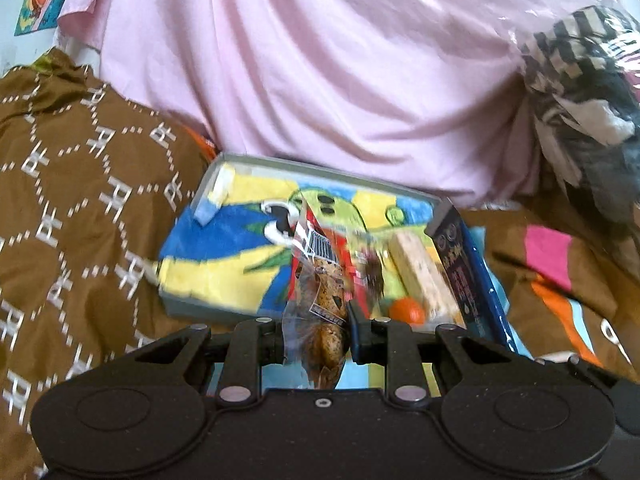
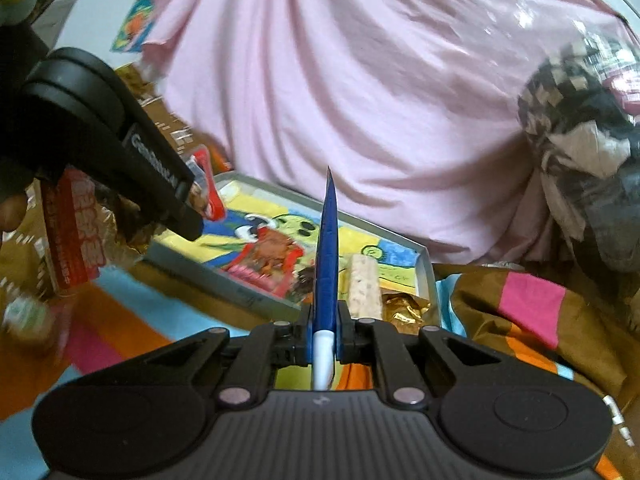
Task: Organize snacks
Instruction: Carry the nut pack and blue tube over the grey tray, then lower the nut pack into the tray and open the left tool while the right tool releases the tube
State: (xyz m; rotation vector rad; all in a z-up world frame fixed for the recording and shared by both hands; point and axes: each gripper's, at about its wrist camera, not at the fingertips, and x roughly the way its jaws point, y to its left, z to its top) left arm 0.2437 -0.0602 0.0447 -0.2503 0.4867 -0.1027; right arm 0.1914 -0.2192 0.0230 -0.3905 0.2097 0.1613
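A grey shallow box (image 1: 192,306) with a bright cartoon lining lies on the bed; it also shows in the right wrist view (image 2: 256,300). My left gripper (image 1: 316,330) is shut on a clear bag of brown cookies (image 1: 326,292) with a red label, held just before the box. That gripper shows at the left of the right wrist view (image 2: 188,216). My right gripper (image 2: 325,332) is shut on a flat dark blue snack packet (image 2: 327,248), held edge-on above the box; the packet shows at the box's right side (image 1: 466,276). A beige nougat bar (image 1: 420,276) and an orange ball (image 1: 406,310) lie in the box.
A big pink cloth (image 1: 340,72) rises behind the box. Brown patterned fabric (image 1: 80,184) lies at the left, a striped bedsheet (image 2: 532,304) at the right. A plastic bag of dark checked clothes (image 1: 588,112) sits at the far right. A gold wrapper (image 2: 404,308) lies by the box's near corner.
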